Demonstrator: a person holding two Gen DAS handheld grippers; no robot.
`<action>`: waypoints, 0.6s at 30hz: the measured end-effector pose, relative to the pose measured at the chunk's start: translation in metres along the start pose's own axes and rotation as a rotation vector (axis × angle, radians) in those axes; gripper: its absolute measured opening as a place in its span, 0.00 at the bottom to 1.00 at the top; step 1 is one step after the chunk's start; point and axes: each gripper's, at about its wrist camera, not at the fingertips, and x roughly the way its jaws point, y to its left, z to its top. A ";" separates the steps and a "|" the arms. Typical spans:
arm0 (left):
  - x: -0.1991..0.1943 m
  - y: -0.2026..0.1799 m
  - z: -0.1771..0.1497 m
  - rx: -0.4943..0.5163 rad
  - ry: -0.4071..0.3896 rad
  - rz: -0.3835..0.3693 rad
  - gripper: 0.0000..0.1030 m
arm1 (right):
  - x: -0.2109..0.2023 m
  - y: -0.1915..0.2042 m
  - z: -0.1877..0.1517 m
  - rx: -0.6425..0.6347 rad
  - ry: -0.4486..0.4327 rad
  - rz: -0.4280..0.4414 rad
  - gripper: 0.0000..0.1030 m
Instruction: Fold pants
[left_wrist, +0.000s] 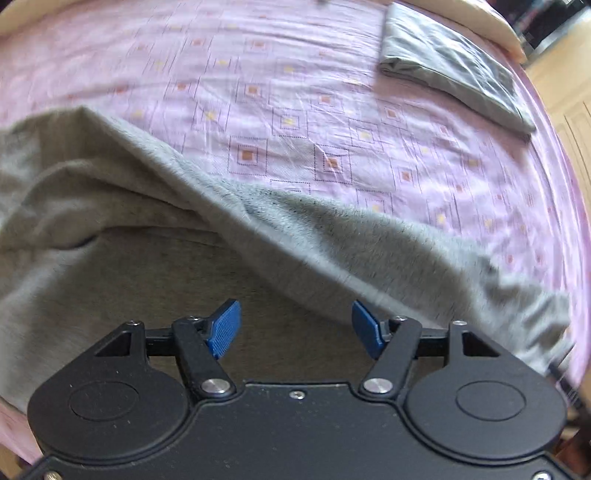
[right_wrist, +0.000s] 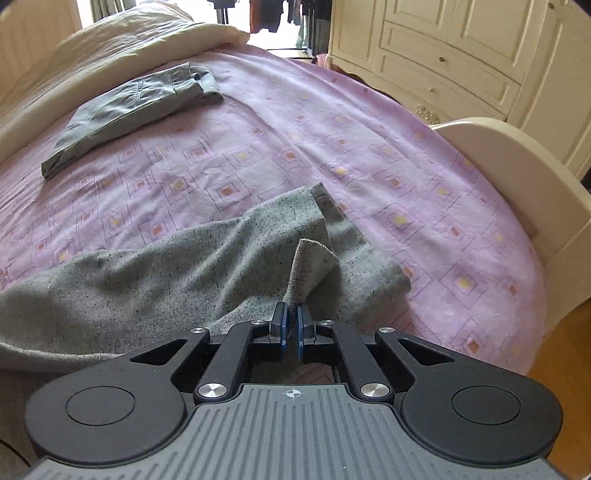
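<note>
Grey fleece pants (left_wrist: 155, 229) lie rumpled on the near part of a pink patterned bed sheet (left_wrist: 295, 92). My left gripper (left_wrist: 295, 328) is open, its blue pads (left_wrist: 223, 328) apart just above the pants fabric, holding nothing. In the right wrist view the same pants (right_wrist: 166, 273) spread to the left. My right gripper (right_wrist: 290, 328) is shut on a raised fold of the pants' edge (right_wrist: 308, 269), which sticks up between the pads.
A folded dark grey garment (left_wrist: 450, 70) lies at the far side of the bed; it also shows in the right wrist view (right_wrist: 136, 107). A cream blanket (right_wrist: 92, 55), the cream bed footboard (right_wrist: 517, 173) and a cream wardrobe (right_wrist: 461, 48) border the bed.
</note>
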 end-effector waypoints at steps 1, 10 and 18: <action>0.001 0.001 0.001 -0.030 -0.001 -0.006 0.68 | 0.001 0.000 0.000 0.003 0.003 0.006 0.05; 0.032 -0.015 0.012 -0.032 0.047 0.111 0.77 | 0.003 -0.019 0.004 0.096 0.057 0.032 0.07; 0.049 -0.016 -0.004 -0.032 0.090 0.111 0.20 | -0.001 -0.031 0.010 0.192 0.024 0.045 0.19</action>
